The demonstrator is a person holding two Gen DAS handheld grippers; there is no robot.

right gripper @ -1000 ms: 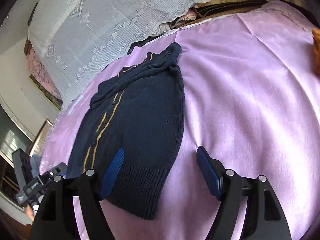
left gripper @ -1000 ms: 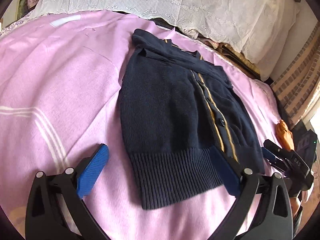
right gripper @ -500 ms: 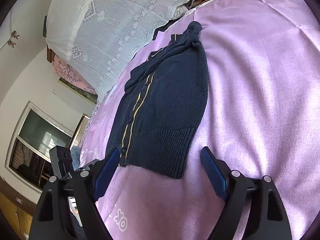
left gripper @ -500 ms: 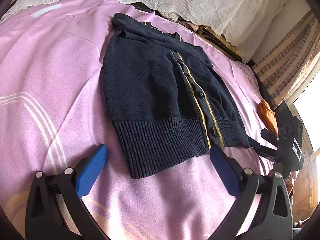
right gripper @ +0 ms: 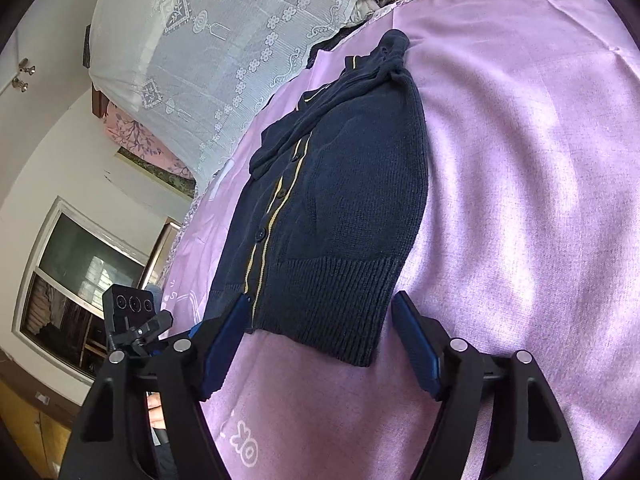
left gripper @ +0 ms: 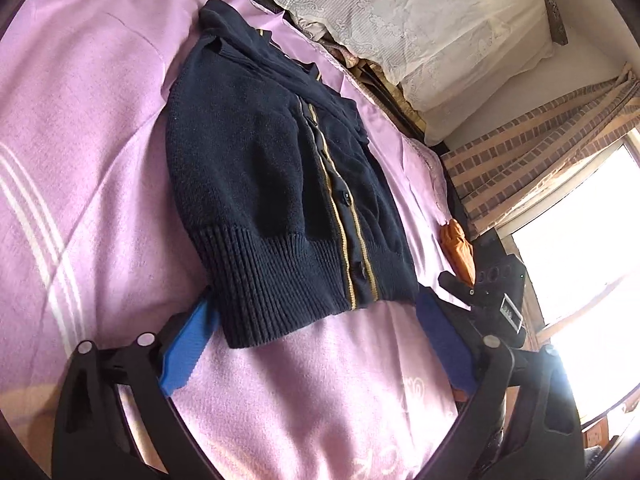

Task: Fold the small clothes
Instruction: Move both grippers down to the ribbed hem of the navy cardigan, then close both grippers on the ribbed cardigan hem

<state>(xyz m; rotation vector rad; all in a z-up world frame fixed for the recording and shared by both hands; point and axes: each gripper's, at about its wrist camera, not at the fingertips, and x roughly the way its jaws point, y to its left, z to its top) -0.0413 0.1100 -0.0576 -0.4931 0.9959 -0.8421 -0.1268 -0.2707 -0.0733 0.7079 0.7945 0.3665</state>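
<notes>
Navy knitted cardigan with yellow placket stripes (left gripper: 276,184) lies flat on the pink bedspread (left gripper: 80,160), sleeves folded in. Left gripper (left gripper: 316,344) and right gripper (right gripper: 320,344) each straddle its ribbed hem, jaws closing, pads not yet pressing.

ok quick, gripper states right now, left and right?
Left gripper: jaws closing around the cardigan hem, pads not pressing yet.
Right gripper: jaws closing, hem corner between them, nothing gripped.
</notes>
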